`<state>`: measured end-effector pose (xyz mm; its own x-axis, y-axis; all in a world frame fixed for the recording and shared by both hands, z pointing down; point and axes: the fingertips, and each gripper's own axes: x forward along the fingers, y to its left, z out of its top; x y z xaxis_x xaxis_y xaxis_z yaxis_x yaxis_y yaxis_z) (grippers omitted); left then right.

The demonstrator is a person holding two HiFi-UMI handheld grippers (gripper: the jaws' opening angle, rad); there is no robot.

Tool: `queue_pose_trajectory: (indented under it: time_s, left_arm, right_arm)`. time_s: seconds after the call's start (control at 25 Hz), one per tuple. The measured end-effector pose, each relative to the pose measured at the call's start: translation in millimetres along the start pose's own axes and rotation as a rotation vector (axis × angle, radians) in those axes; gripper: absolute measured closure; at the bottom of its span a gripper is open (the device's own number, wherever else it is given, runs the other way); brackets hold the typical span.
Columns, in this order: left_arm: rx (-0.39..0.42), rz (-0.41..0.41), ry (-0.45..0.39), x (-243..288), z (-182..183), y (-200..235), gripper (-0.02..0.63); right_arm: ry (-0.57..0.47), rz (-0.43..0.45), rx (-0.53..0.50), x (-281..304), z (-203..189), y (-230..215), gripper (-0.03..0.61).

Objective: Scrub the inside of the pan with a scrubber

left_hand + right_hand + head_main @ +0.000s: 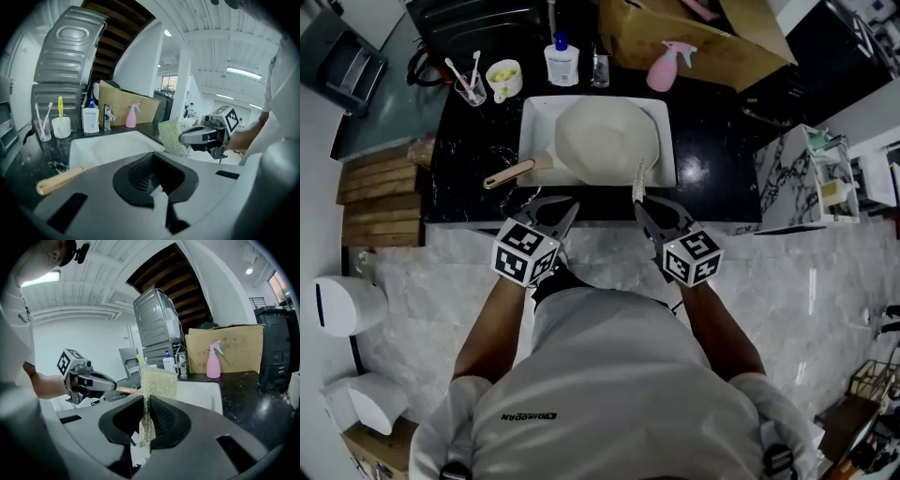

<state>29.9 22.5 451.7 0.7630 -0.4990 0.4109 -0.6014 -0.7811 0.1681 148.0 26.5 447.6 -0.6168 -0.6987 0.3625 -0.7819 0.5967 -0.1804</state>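
Note:
A cream pan (605,141) with a wooden handle (511,173) lies in the white sink (666,117); the handle points to the near left. My right gripper (642,202) is shut on a mesh scrubber (157,385), which stands up from between its jaws. It hovers at the counter's near edge, just short of the sink. My left gripper (567,214) hangs beside it, at the near left of the sink. Its jaws are shut with nothing between them. In the left gripper view the scrubber (169,137) and the pan handle (61,178) both show.
Along the back of the black counter (712,169) stand a glass of toothbrushes (471,86), a white mug (503,80), a soap bottle (562,61), a tap (600,66) and a pink spray bottle (666,66). A cardboard box (694,37) sits behind them.

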Motion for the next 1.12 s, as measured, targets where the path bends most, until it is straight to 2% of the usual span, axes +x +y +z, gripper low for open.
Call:
queue_pose_trajectory:
  time_s: [0.08,0.16,0.32,0.48,0.68,0.92,1.12]
  left_arm:
    - [-0.076,0.022,-0.012,-2,-12,-30,0.598]
    - [-0.118,0.048,-0.011,-5,-26,-58,0.600]
    - [-0.126,0.083,-0.009,-13,-47,-112,0.599]
    - [-0.119,0.105,-0.032,-35,-45,-148,0.600]
    - [-0.091,0.140,-0.049,-59,-37,-165,0.599]
    - [-0.059,0.149,-0.032,-74,-37,-169,0.598]
    - [-0.107,0.098,-0.037,-86,-37,-167,0.598]
  right_arm:
    - [0.000,0.023,-0.017,-27,-11,8,0.509]
    - [0.013,0.042,-0.021,-50,-27,14,0.509]
    - [0.016,0.071,0.014,-89,-53,23,0.509]
    - [0.008,0.096,0.035,-116,-60,40,0.509]
    - [-0.022,0.115,0.027,-140,-53,64,0.510]
    - [-0.037,0.092,0.026,-148,-46,83,0.510]
    - [-0.026,0.073,0.045,-144,-45,98,0.511]
